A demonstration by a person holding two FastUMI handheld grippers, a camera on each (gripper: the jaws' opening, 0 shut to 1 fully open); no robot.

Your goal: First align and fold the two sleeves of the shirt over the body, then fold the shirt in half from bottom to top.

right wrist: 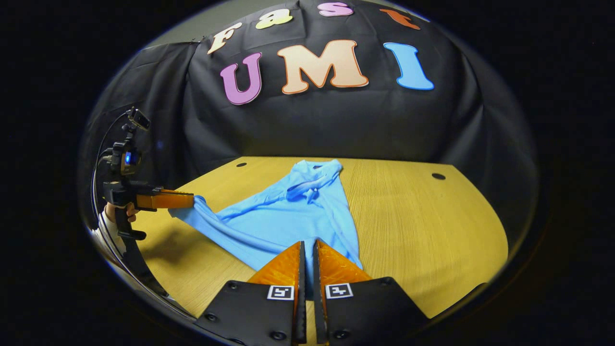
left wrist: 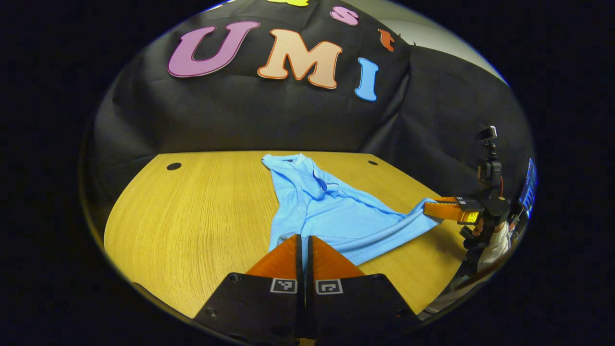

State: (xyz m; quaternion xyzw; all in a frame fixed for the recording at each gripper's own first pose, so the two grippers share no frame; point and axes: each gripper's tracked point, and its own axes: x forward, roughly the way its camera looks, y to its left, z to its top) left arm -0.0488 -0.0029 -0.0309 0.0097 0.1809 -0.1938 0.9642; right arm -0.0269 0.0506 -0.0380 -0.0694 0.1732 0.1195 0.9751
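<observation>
A light blue polo shirt (left wrist: 331, 209) lies on the wooden table (left wrist: 192, 211), collar toward the booth wall, sleeves folded in over the body. My left gripper (left wrist: 304, 239) is shut on the shirt's bottom hem at one corner and holds it a little above the table. My right gripper (right wrist: 308, 245) is shut on the other hem corner of the shirt (right wrist: 288, 218). In the left gripper view, the right gripper (left wrist: 427, 209) appears far right pinching the hem; in the right gripper view, the left gripper (right wrist: 191, 200) appears at the left. The hem stretches between both.
The table (right wrist: 423, 226) has small round holes (left wrist: 173, 166) near its back corners, another hole (right wrist: 437, 176) at the right. Black cloth wall stands close behind the table. A hand and sleeve (left wrist: 495, 240) hold the far gripper at the table's edge.
</observation>
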